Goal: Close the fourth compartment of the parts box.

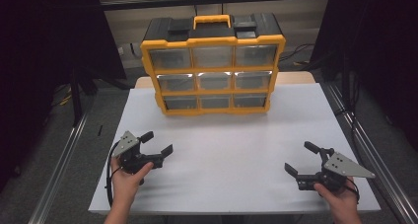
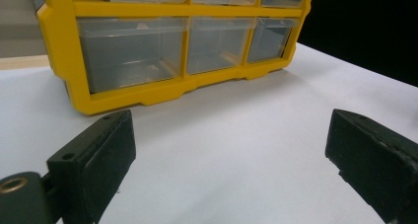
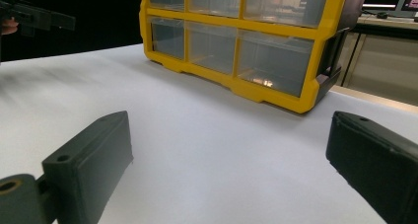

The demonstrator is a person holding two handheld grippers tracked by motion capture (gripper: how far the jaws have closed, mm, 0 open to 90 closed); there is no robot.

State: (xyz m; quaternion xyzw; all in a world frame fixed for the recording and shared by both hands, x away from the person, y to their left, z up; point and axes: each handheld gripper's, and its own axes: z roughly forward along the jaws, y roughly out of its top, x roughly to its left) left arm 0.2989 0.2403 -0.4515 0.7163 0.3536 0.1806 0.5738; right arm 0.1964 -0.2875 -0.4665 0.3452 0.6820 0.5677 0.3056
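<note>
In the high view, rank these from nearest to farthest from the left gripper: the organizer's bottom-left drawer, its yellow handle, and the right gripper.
1. Bottom-left drawer, ahead and slightly right of the left gripper, lowest row of the organizer.
2. Right gripper, across the table on the near right.
3. Yellow handle, on the organizer's top, at the far end.

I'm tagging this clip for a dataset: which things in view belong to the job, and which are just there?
Belong to the job:
- yellow drawer organizer, standing upright at the table's far edge
- left gripper, open, empty
- right gripper, open, empty

Just there:
- white table
- metal rail beside the table
- cables behind the organizer
</note>
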